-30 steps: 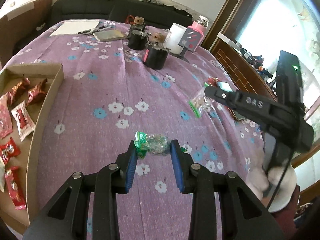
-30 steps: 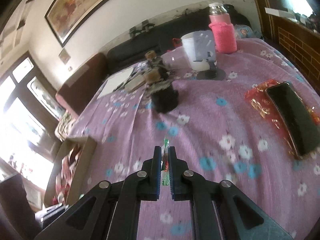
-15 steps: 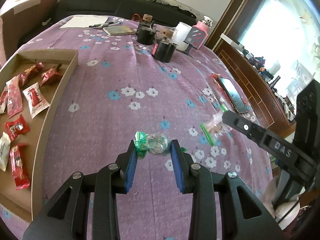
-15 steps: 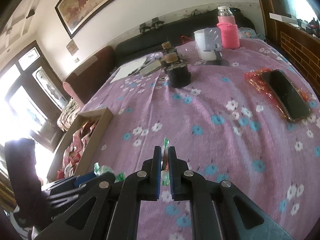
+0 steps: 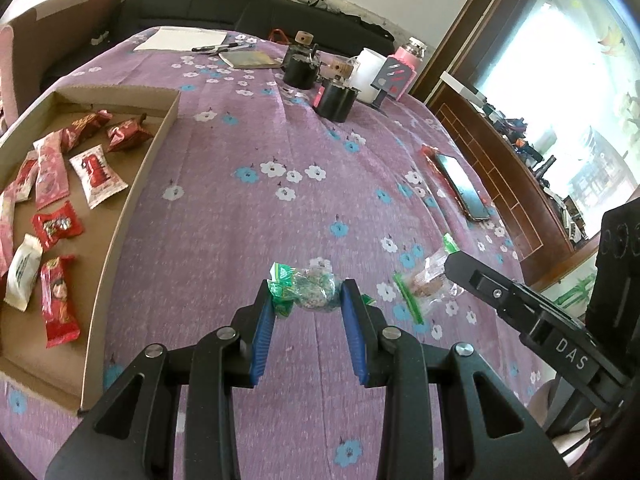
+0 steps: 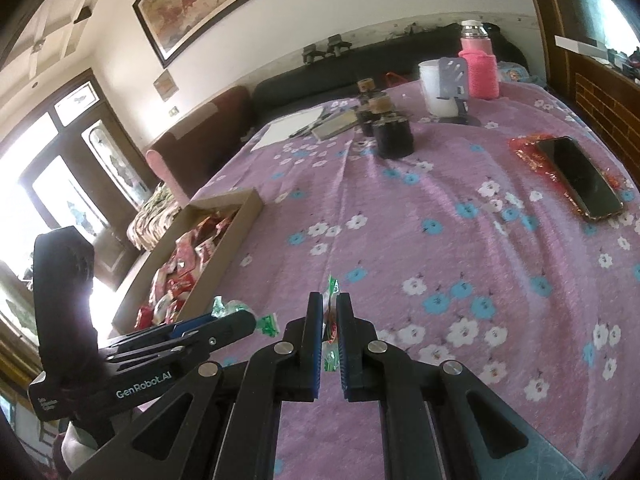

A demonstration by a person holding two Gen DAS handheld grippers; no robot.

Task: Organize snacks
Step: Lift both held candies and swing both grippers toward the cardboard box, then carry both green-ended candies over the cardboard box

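My left gripper [image 5: 307, 286] is shut on a green-wrapped snack [image 5: 316, 290] and holds it above the purple flowered cloth. To its right, my right gripper [image 5: 450, 266] carries a clear packet with green ends [image 5: 426, 284]. In the right wrist view that gripper [image 6: 330, 298] is shut on the thin packet [image 6: 331, 312], which stands edge-on between its pads. My left gripper [image 6: 244, 322] shows at the lower left there with its green snack [image 6: 228, 306]. A cardboard box [image 5: 132, 200] holding several red and white snack packets lies to the left; its rim [image 6: 224, 256] also appears in the right wrist view.
A phone [image 5: 462, 186] lies on a red wrapper at the right side of the table. Black jars [image 5: 334, 98], a white cup [image 5: 370, 70], a pink bottle [image 5: 404, 68], papers and pens stand at the far end. A dark sofa runs behind the table.
Both grippers have moved left over the cloth towards the box, each keeping its snack. The right gripper has drawn in beside the left one. More of the box shows now.
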